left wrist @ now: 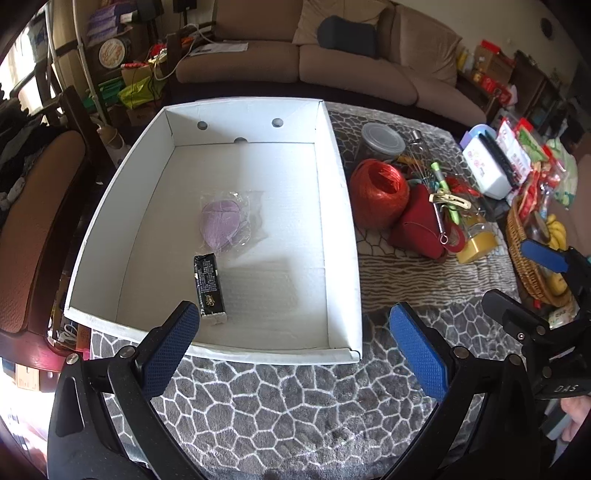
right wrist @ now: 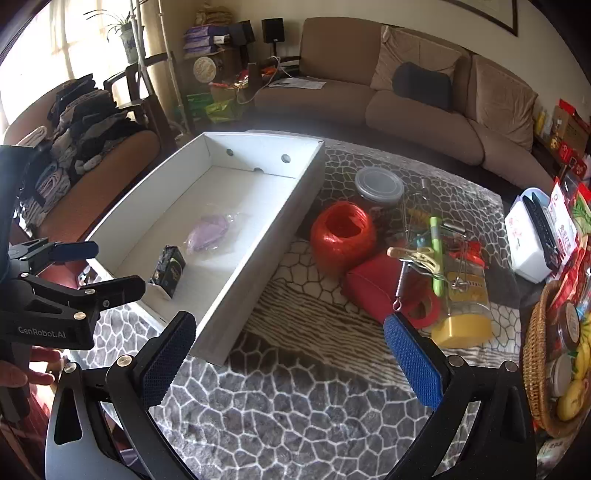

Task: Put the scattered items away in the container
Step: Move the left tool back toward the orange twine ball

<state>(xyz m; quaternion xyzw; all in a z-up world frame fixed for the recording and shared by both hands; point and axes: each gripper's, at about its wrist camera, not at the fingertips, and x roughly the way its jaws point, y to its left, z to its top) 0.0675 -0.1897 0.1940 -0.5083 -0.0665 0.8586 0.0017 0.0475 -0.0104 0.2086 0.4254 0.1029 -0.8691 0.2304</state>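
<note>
Left hand-held gripper (left wrist: 293,341) wide open, empty | right hand-held gripper (right wrist: 290,354) likewise, seemingly touching nothing

Brown sofa (left wrist: 332,59) behind table, dark cushion (left wrist: 347,35) on seat, papers (right wrist: 297,83) at left end. Wicker basket (right wrist: 535,369) with bananas (left wrist: 556,236) right of sofa, nearer camera. Stack of folded clothes (right wrist: 85,122) on chair left of sofa. Potted plant (right wrist: 127,33) by window.

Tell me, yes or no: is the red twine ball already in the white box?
No: the twine ball sits on the tablecloth beside the box, outside its right wall.
</note>
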